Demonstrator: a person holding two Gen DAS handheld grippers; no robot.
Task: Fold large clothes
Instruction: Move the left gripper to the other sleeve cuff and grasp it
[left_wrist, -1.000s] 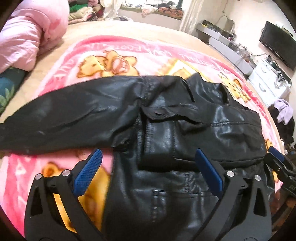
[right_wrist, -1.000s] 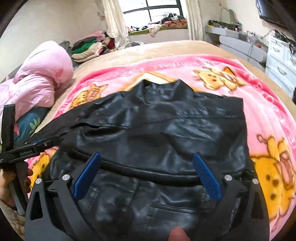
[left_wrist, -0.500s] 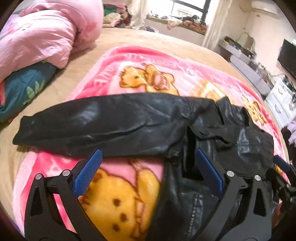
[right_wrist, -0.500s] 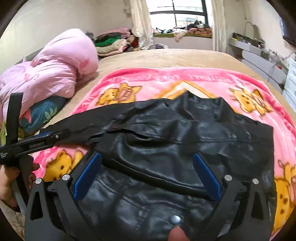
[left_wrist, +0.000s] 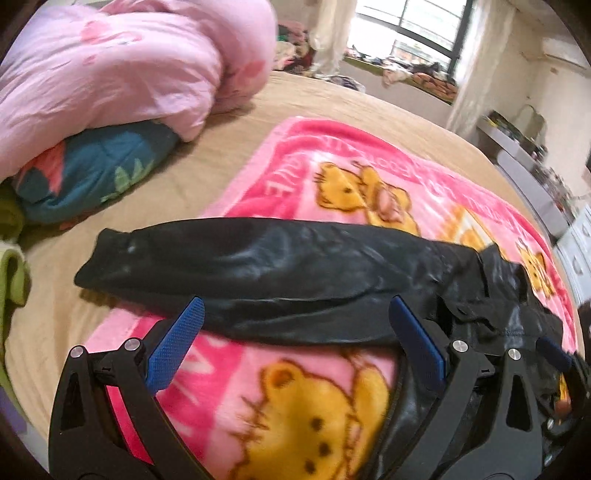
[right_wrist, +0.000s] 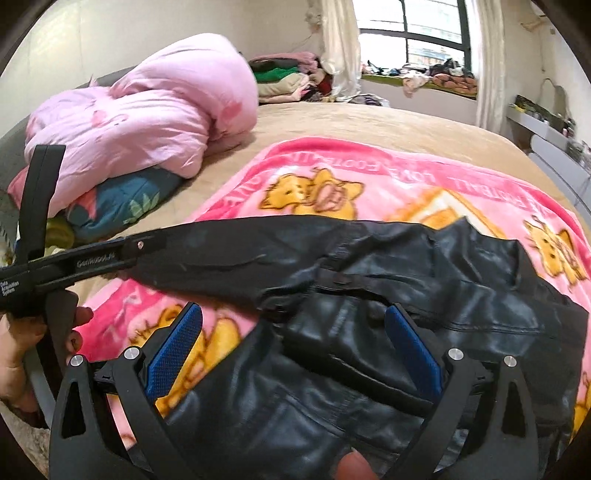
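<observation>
Far left there's a pink duvet (left_wrist: 122, 70) piled on a teal pillow (left_wrist: 92, 170), both sitting on the tan bed (left_wrist: 229, 147). A person's hand (right_wrist: 22, 343) holds the left gripper (left_wrist: 295, 339) on that side; its blue pads (left_wrist: 177, 343) are spread wide with nothing between them, hovering over the pink bear blanket (left_wrist: 317, 402) just short of the sleeve (left_wrist: 236, 273). That sleeve sticks straight out to the left, cuff resting past the blanket edge on the bed. The black jacket (right_wrist: 424, 295) lies flat on the blanket, body toward the right. The right gripper (right_wrist: 295, 347) hangs over the jacket's lower part, also spread wide and gripping nothing.
</observation>
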